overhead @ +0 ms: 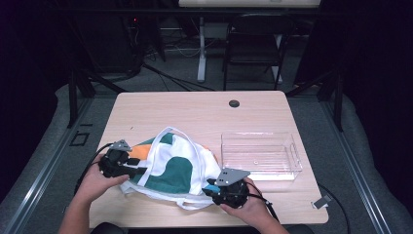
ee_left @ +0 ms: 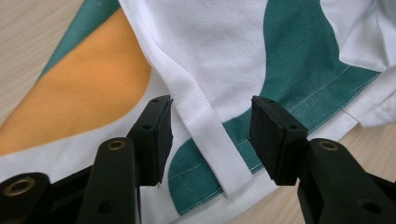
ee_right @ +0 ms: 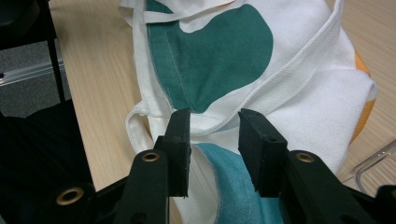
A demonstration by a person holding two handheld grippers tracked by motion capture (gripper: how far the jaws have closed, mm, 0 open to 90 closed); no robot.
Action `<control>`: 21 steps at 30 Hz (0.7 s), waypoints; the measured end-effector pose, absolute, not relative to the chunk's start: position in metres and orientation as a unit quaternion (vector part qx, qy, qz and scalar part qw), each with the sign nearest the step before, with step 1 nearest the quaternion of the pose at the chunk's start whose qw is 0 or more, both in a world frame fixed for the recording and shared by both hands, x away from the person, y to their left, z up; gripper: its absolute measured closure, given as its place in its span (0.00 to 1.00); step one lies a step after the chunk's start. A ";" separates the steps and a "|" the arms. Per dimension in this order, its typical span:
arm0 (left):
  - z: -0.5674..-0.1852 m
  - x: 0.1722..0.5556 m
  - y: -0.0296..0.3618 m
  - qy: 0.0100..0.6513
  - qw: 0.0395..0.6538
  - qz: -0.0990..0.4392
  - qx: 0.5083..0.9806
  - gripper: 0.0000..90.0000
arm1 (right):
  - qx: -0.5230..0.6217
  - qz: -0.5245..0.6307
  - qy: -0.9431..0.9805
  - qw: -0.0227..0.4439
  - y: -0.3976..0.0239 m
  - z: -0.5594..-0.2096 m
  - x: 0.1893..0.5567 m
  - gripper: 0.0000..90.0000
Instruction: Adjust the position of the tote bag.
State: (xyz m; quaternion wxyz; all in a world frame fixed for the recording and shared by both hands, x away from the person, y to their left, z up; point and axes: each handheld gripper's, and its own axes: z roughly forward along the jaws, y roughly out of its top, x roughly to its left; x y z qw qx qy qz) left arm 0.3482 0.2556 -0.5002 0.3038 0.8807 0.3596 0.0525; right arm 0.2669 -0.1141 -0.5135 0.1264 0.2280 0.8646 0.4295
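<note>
The jaws of the left gripper (ee_left: 210,140) stand spread, a flat white strap (ee_left: 205,135) running between them with neither pad pressing on it. The jaws of the right gripper (ee_right: 214,149) are also apart, straddling a white hem and a fold of teal fabric; no pad clearly presses on it.

A cloth tote bag (overhead: 170,168) lies crumpled near the front edge of the pale wood-grain surface (overhead: 195,109), between the two grippers, which meet it at its left and right ends. It looks neither folded nor lifted, so the work appears at an early stage. The clear plastic bin (overhead: 258,156) just beside the bag is empty.

The bag is soft woven cotton, white with rounded green and orange patches and visible stitching along the hems. The bin is rigid, rectangular and glossy.
</note>
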 end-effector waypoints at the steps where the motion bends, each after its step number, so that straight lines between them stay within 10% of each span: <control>1: -0.502 0.348 0.254 0.360 0.302 0.050 0.881 0.54 | 0.227 0.429 0.865 0.126 -0.114 -0.514 0.267 0.72; 21: -0.523 0.348 0.246 0.365 0.282 0.030 0.887 0.52 | 0.222 0.436 0.862 0.131 -0.111 -0.513 0.268 0.71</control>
